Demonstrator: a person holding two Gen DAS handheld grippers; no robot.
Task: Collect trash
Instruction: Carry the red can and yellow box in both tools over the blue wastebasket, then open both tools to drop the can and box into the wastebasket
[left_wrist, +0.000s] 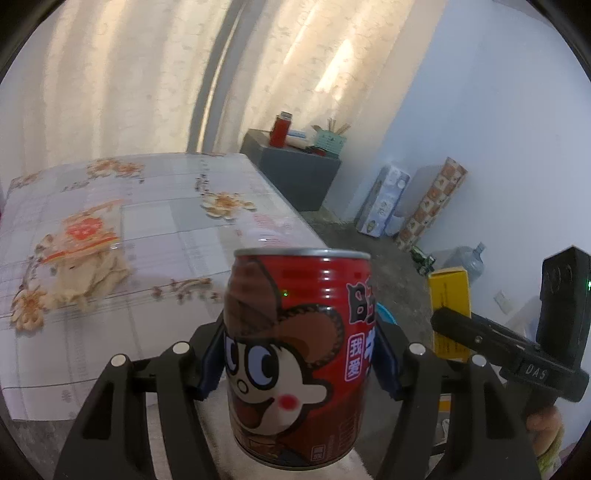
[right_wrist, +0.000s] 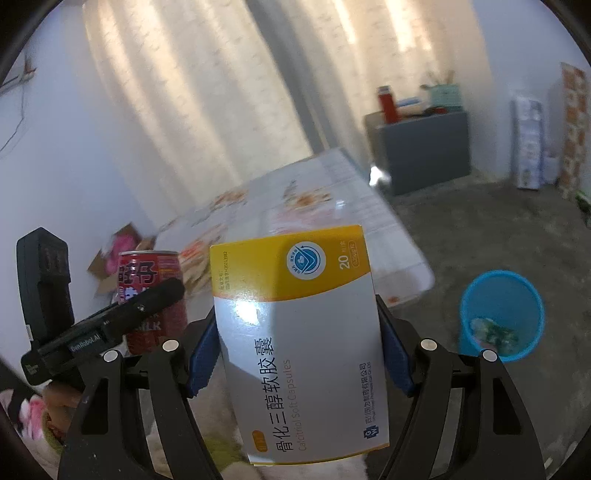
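Observation:
My left gripper (left_wrist: 299, 360) is shut on a red drink can (left_wrist: 295, 354) with a cartoon face, held upright in the air near the table's front edge. The can also shows in the right wrist view (right_wrist: 151, 291). My right gripper (right_wrist: 295, 343) is shut on a yellow and white medicine box (right_wrist: 299, 339), held up beside the left gripper. The box shows in the left wrist view (left_wrist: 448, 295) behind the other gripper's body. A blue trash bin (right_wrist: 498, 314) stands on the floor to the lower right, with some crumpled trash inside.
A table with a floral cloth (left_wrist: 155, 229) holds a snack wrapper (left_wrist: 81, 254). A grey cabinet (right_wrist: 424, 147) with a red flask stands by the curtain. Boxes (left_wrist: 388, 199) and a water jug (left_wrist: 469, 258) line the right wall. A cardboard box (right_wrist: 118, 254) sits at left.

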